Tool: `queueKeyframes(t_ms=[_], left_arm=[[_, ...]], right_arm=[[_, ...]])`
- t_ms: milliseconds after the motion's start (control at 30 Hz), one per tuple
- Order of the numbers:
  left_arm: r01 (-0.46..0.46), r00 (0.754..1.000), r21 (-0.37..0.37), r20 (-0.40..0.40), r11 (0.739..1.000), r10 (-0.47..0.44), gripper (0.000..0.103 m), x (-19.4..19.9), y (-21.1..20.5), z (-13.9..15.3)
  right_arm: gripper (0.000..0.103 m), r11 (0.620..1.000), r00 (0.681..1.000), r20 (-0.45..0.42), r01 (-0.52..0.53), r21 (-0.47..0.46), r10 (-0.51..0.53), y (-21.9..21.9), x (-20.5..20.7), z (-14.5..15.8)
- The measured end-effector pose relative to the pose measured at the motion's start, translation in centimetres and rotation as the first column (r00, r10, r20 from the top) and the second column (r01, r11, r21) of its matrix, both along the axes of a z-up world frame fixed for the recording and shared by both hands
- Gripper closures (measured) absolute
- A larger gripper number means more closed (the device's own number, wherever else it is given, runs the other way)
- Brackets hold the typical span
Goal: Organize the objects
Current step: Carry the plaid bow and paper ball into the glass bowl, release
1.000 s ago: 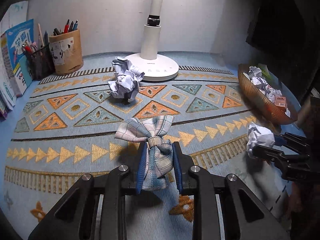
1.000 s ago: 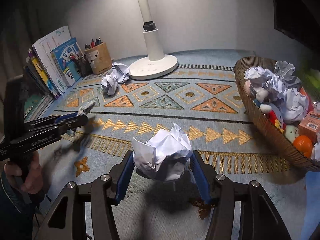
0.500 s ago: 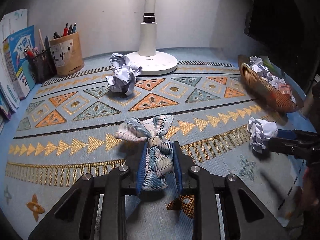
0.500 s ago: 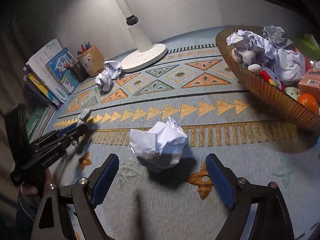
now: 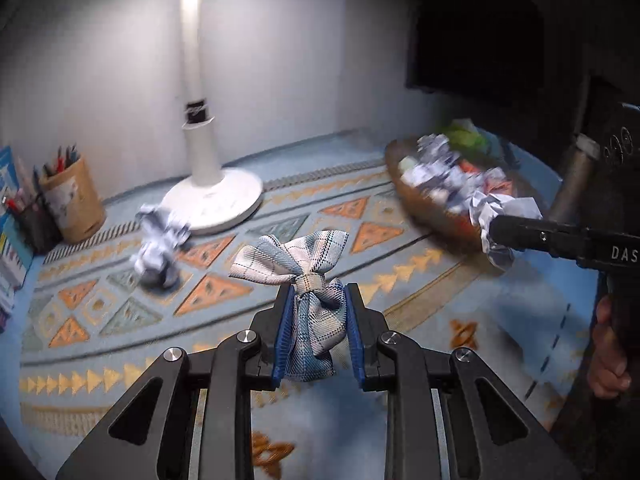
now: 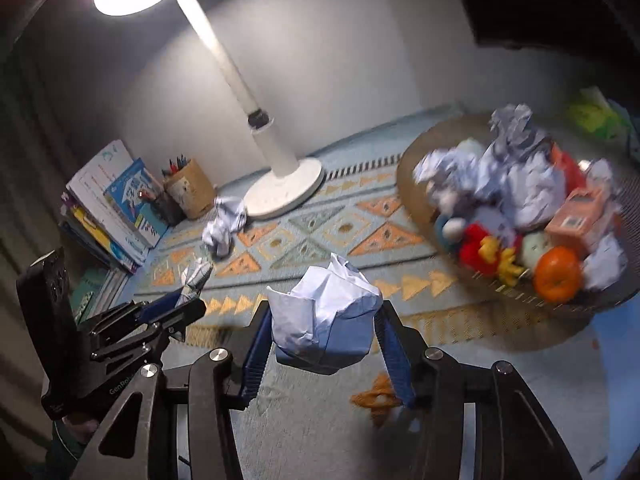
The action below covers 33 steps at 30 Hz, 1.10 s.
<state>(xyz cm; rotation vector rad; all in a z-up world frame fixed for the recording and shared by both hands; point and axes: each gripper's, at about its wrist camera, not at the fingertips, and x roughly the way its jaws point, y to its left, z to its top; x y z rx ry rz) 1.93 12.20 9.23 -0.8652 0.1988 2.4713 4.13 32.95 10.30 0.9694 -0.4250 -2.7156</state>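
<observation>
your left gripper [image 5: 316, 330] has its blue pads clamped narrow on the blue-and-white plaid fabric bow [image 5: 306, 280]; the lower half of the bow is pinched between them and the upper wings fan out above the fingertips, clear of the blue mat with orange and teal triangles [image 5: 120, 316]. in the right wrist view that same gripper shows at the lower left, with the bow poking out past its tips.

your right gripper [image 6: 326, 338] has just been closing its jaws, and the crumpled ball of white paper [image 6: 324, 320] now sits between its blue pads, gripped on both sides and lifted off the mat. from the left wrist view you see this ball at the tip of the right gripper, hanging in front of the brown woven basket [image 6: 412, 168].

that basket stands on the right of the mat and holds more crumpled paper, a red and yellow plush toy [image 6: 480, 248], an orange fruit [image 6: 558, 274] and a pink carton [image 6: 576, 220]. the picture is blurred there.

another crumpled paper ball [image 5: 158, 244] lies on the mat just beside the round base of the white desk lamp [image 5: 212, 196]. a tan pencil cup [image 5: 74, 200] stands at the far left, with a row of books [image 6: 112, 216] leaning next to it.
</observation>
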Motion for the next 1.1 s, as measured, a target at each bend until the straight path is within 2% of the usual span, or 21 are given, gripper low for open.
queueKeyframes(t_ms=[67,133,233,367,500,567,600,633,767,833,867,933,1033,1100], left_arm=[[0.075,0.997,0.032,-0.022,0.997,-0.074,0.081,-0.9,3.0,2.2],[0.141,0.990,0.071,-0.027,0.987,-0.139,0.081,-2.2,6.1,3.8],[0.225,0.974,0.085,-0.032,0.971,-0.223,0.081,-3.9,11.2,4.7],[0.277,0.959,0.117,0.036,0.954,-0.283,0.081,-6.0,16.4,3.4],[0.295,0.946,0.137,0.098,0.946,-0.309,0.080,-7.2,19.2,1.4],[0.315,0.936,0.137,0.120,0.939,-0.331,0.070,-7.4,20.2,0.7],[0.317,0.935,0.133,0.120,0.939,-0.333,0.064,-7.4,20.5,0.4],[0.317,0.936,0.128,0.116,0.940,-0.332,0.062,-7.2,20.6,0.3],[0.329,0.932,0.121,0.117,0.937,-0.342,0.056,-6.7,19.2,0.4],[0.311,0.939,0.138,0.109,0.940,-0.327,0.022,-6.4,17.7,0.7],[0.304,0.942,0.159,0.095,0.939,-0.321,0.018,-6.1,16.7,1.0],[0.302,0.946,0.184,0.065,0.935,-0.318,0.017,-5.3,14.7,1.7],[0.221,0.973,0.157,0.026,0.963,-0.228,0.017,-4.4,12.2,2.8],[0.175,0.984,0.159,0.008,0.972,-0.179,0.017,-3.6,10.0,3.5]], right_arm=[[0.052,0.995,0.993,-0.078,0.093,0.032,-0.090,3.0,0.6,2.8],[0.052,0.971,0.969,-0.138,0.221,0.091,-0.207,5.9,0.9,5.0],[0.052,0.914,0.928,-0.124,0.369,0.169,-0.352,9.7,-0.2,6.5],[0.052,0.893,0.916,-0.074,0.401,0.204,-0.394,12.3,-2.0,6.5],[0.052,0.885,0.911,-0.043,0.409,0.222,-0.410,13.6,-3.3,5.6],[0.051,0.884,0.909,-0.031,0.411,0.225,-0.415,14.3,-4.1,5.2],[0.044,0.885,0.910,-0.021,0.407,0.227,-0.413,14.6,-4.5,4.9],[0.037,0.885,0.911,-0.013,0.404,0.229,-0.413,14.8,-4.8,4.6],[0.037,0.893,0.910,-0.007,0.408,0.189,-0.414,15.5,-4.2,4.1],[0.037,0.903,0.914,-0.001,0.402,0.149,-0.407,15.6,-3.7,3.9],[0.037,0.907,0.916,0.001,0.398,0.135,-0.402,15.5,-3.5,4.0],[0.037,0.914,0.921,0.001,0.387,0.122,-0.390,14.9,-3.2,4.1],[0.036,0.935,0.940,-0.011,0.341,0.099,-0.342,12.9,-2.6,4.7],[0.036,0.954,0.957,-0.024,0.290,0.071,-0.289,10.9,-2.3,5.3]])
